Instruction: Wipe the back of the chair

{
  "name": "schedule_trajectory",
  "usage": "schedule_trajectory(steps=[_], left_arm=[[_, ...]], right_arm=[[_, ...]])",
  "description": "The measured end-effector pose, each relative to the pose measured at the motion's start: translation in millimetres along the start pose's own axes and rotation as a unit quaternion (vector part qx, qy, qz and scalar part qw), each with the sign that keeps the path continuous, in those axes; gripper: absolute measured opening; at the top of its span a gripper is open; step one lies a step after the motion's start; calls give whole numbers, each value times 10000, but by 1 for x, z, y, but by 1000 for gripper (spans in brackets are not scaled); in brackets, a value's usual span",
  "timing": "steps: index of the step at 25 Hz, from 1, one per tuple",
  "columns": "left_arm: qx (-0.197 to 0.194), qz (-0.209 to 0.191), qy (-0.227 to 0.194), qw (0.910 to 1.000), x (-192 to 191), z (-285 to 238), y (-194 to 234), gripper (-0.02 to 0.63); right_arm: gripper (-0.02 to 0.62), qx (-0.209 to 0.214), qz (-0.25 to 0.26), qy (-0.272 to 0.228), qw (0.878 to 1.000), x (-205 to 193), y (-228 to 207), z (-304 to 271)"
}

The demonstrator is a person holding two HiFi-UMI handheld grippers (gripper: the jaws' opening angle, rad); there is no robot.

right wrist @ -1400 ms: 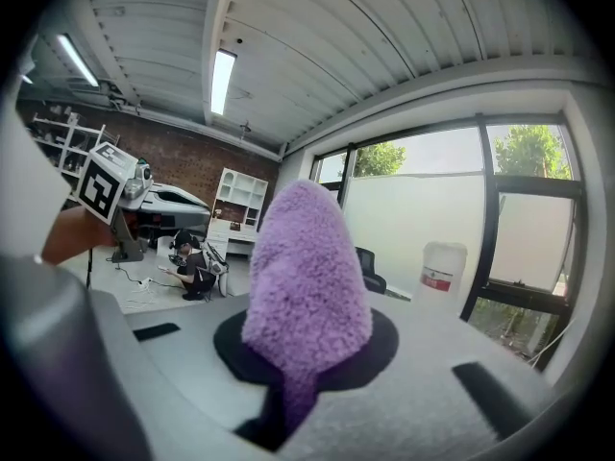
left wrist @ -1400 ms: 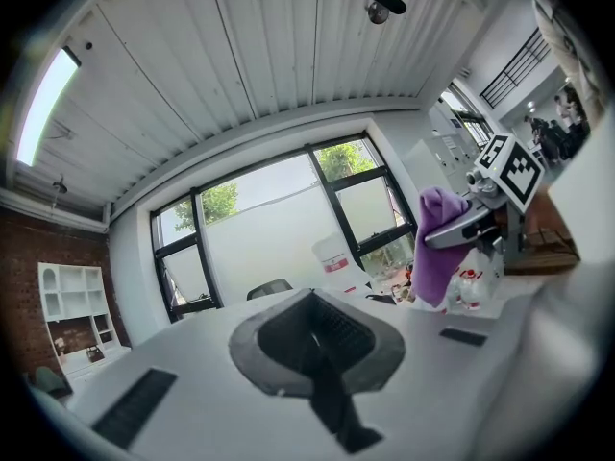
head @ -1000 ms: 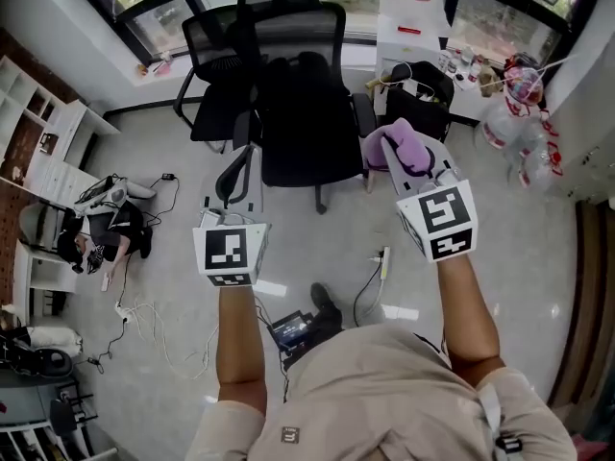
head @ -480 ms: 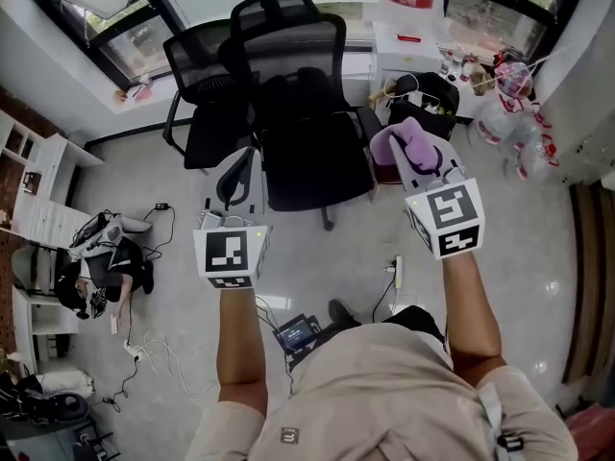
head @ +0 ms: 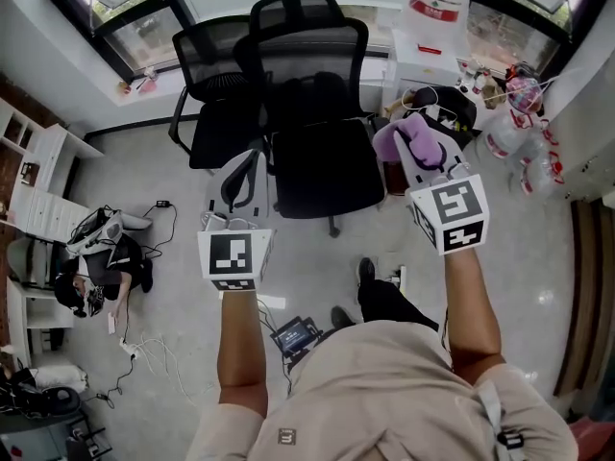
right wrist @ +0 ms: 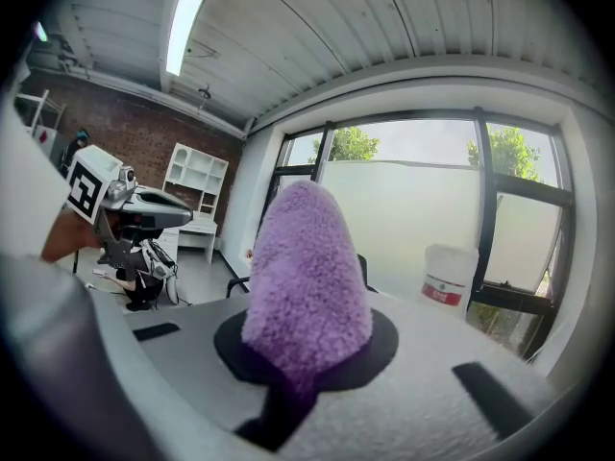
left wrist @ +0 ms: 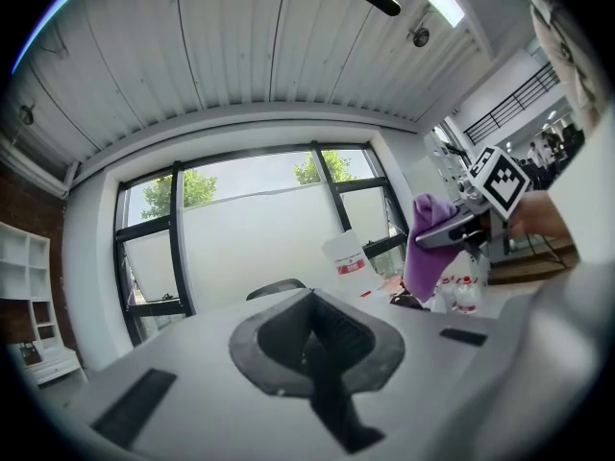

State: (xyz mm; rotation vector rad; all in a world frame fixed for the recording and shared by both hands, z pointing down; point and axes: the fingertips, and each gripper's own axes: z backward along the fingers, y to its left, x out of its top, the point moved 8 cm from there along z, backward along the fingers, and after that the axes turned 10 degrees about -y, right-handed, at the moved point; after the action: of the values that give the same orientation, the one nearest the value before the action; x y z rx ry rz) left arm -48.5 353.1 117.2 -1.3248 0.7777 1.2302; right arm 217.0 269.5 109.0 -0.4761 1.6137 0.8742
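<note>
A black mesh-backed office chair (head: 312, 65) stands ahead of me in the head view, its seat (head: 327, 166) facing me. My right gripper (head: 413, 152) is shut on a purple fluffy cloth (head: 411, 145), held beside the seat's right edge; the same cloth (right wrist: 307, 267) fills the right gripper view. My left gripper (head: 240, 176) is shut and empty, hovering to the left of the seat. In the left gripper view the jaws meet with nothing between them, and the purple cloth (left wrist: 428, 248) hangs at the right.
A second black chair (head: 216, 84) stands behind and left of the first. A white water jug (head: 437, 3) and a desk with clutter (head: 480, 75) sit at the right. Cables (head: 154, 344) and bags (head: 106, 238) lie on the floor at left.
I have stepped closer to the chair: it sits lower and larger in the head view. Both grippers hold the same pose, the right one a little further right.
</note>
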Motion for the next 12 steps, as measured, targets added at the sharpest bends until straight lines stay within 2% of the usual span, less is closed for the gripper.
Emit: schedule_trajectory(steps=[6,12], left_arm=[[236,-271,106,9993,-15,-19,32,6],[460,-371,285,9978,-33,-73,50,6]], right_arm=[[17,243,-104,-187,9995,-3,-11,-62],[17,468,-213,-280,9983,-18,-47,-128]])
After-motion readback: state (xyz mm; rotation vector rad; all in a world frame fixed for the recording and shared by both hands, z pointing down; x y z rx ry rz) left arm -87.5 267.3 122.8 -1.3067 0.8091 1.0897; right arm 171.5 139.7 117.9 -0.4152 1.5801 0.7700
